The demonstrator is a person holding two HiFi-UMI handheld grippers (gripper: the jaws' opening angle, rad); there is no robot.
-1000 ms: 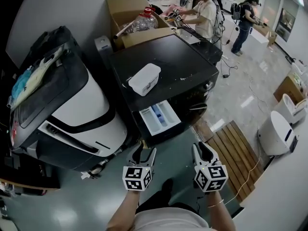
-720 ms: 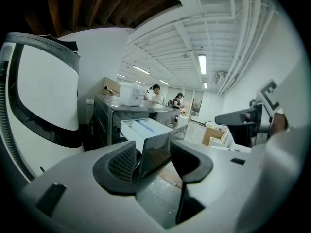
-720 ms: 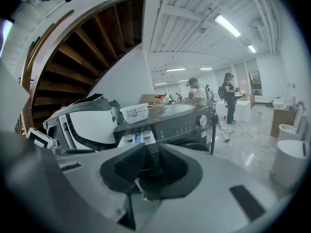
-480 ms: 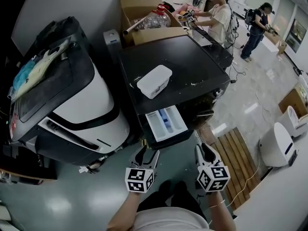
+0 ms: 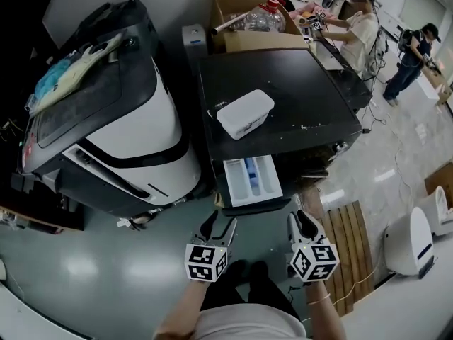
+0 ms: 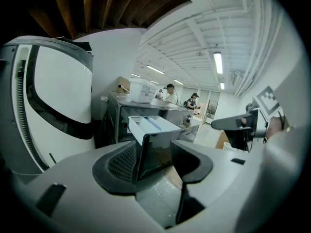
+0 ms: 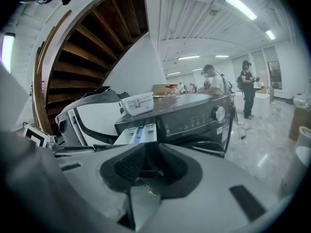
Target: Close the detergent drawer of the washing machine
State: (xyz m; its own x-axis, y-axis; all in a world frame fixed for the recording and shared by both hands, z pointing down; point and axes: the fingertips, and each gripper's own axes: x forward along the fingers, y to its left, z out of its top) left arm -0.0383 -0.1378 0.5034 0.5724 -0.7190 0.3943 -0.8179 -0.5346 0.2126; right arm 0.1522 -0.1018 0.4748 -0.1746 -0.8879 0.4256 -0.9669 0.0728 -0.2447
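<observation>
The black washing machine (image 5: 290, 94) stands ahead of me with its white detergent drawer (image 5: 252, 180) pulled out at the front left, a blue insert showing inside. My left gripper (image 5: 218, 225) hangs open just below the drawer's front, apart from it. In the left gripper view the drawer (image 6: 150, 126) shows straight ahead between the spread jaws of the left gripper (image 6: 153, 154). My right gripper (image 5: 303, 220) is shut and empty, below the drawer's right corner. The right gripper view has the drawer (image 7: 136, 133) left of the control panel, beyond the right gripper (image 7: 150, 166).
A white lidded box (image 5: 245, 113) lies on the washer's top. A large white and black machine (image 5: 120, 126) stands close on the left. A wooden pallet (image 5: 347, 239) and a white round appliance (image 5: 410, 243) are on the right. A cardboard box (image 5: 248, 20) and people stand behind.
The washer and drawer have shifted right and slightly nearer in the head view as I moved. Both grippers keep the same pose below the drawer, which stays pulled out.
</observation>
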